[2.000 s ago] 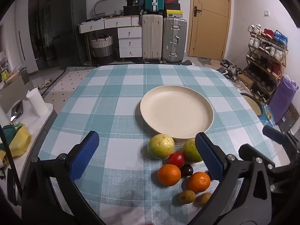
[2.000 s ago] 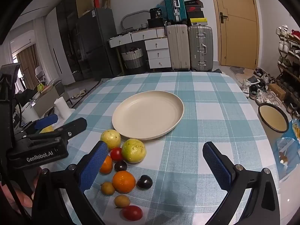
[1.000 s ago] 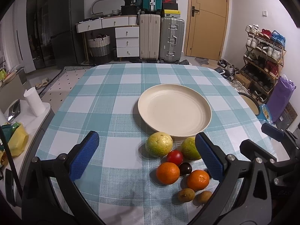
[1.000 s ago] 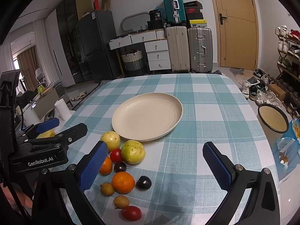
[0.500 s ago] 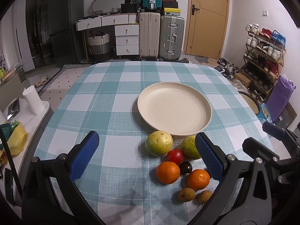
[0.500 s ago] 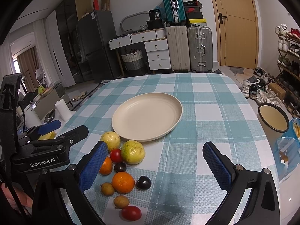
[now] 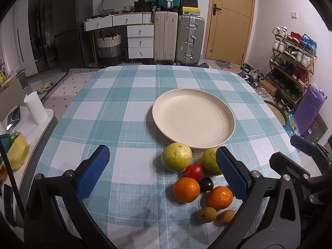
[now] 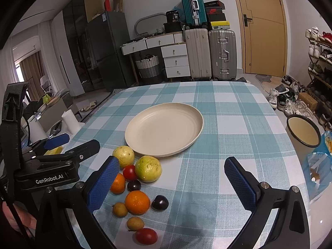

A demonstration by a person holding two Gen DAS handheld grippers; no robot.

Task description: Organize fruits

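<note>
A cream plate (image 7: 193, 118) (image 8: 164, 129) stands bare on the checked tablecloth. Just in front of it lies a cluster of fruit: two yellow-green guavas (image 7: 176, 159) (image 8: 148, 168), a red tomato (image 7: 194, 171), two oranges (image 7: 186, 189) (image 8: 137, 202), dark plums (image 8: 160, 202), small brown longans (image 7: 206, 214) and a second tomato (image 8: 146, 236). My left gripper (image 7: 164, 171) is open and empty, held above the near table edge with the fruit between its fingers. My right gripper (image 8: 172, 182) is open and empty, just right of the fruit.
The checked table (image 7: 116, 112) drops off at its edges. A side shelf with a white roll (image 7: 35, 109) stands left. An enamel bowl (image 8: 303, 131) and a blue bag sit off the right edge. Suitcases (image 7: 189, 39), drawers and a shoe rack line the room.
Both grippers have drifted only slightly; the view of the plate and fruit has barely shifted. Nothing was grasped or moved.
</note>
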